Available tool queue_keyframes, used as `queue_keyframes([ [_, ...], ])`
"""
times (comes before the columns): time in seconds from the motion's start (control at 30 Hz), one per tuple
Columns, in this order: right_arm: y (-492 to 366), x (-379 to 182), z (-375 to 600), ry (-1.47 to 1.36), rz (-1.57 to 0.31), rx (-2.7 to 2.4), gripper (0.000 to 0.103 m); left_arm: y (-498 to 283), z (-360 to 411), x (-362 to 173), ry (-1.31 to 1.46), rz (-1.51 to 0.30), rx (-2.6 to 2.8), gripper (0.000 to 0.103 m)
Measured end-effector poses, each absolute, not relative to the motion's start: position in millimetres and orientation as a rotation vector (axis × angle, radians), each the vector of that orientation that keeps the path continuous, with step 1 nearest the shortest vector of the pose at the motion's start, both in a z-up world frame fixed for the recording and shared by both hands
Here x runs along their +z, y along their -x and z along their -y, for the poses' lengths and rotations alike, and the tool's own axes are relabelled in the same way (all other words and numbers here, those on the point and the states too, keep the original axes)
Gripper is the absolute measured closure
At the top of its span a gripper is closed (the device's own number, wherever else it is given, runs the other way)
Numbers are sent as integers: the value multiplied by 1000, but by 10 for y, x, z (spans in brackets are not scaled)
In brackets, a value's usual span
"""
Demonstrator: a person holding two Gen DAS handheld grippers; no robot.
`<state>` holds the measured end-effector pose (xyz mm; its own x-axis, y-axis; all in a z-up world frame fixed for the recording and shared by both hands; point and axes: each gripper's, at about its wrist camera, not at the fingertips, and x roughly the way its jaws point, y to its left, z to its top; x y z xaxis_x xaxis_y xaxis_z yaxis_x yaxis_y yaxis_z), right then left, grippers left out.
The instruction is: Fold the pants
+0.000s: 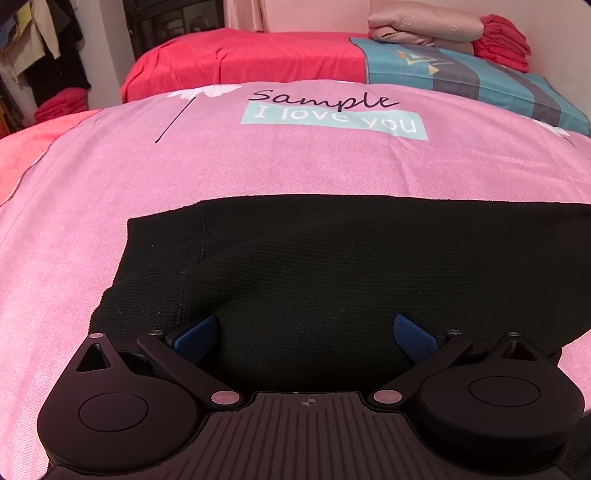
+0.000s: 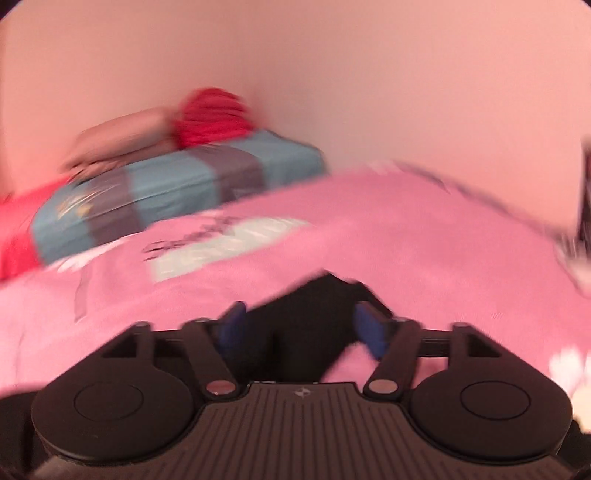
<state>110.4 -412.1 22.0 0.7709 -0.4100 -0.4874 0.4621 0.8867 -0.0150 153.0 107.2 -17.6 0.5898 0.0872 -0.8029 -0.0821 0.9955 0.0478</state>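
Black knit pants (image 1: 332, 266) lie flat on the pink bedspread (image 1: 258, 166), one end near me and the rest running off to the right. My left gripper (image 1: 306, 332) is open just above the near end of the pants, its blue pads (image 1: 195, 338) wide apart and holding nothing. The right wrist view is blurred by motion. In it my right gripper (image 2: 301, 326) is open over a narrow end of the pants (image 2: 314, 317), with the pink bedspread (image 2: 406, 240) around it.
A folded blue and grey quilt (image 1: 480, 79) with beige pillows (image 1: 424, 27) and red folded cloth (image 1: 502, 40) lies at the far right by the wall. A red sheet (image 1: 240, 62) covers the far bed. Hanging clothes (image 1: 44, 48) are at far left.
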Motion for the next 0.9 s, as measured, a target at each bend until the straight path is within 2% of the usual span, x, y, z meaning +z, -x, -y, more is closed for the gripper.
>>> queue_keyframes([
  [0.1, -1144, 220, 3728, -72, -584, -223, 21, -1527, -1071, -175, -7, -934, 99, 0],
  [0.23, -1346, -28, 3437, -92, -809, 57, 20, -1525, -1069, -174, -8, -932, 98, 0],
  [0.33, -1408, -88, 3529, 24, -761, -56, 22, -1520, -1068, -175, -8, -930, 98, 0],
  [0.47, -1397, -33, 3934, -91, -738, -299, 22, -1519, -1059, -179, -11, -927, 100, 0],
  [0.67, -920, 114, 3562, 91, -675, -200, 19, -1517, -1052, -126, -9, -948, 108, 0],
  [0.9, -252, 374, 3372, 30, -636, -47, 13, -1051, -1021, 172, 13, -933, 133, 0],
])
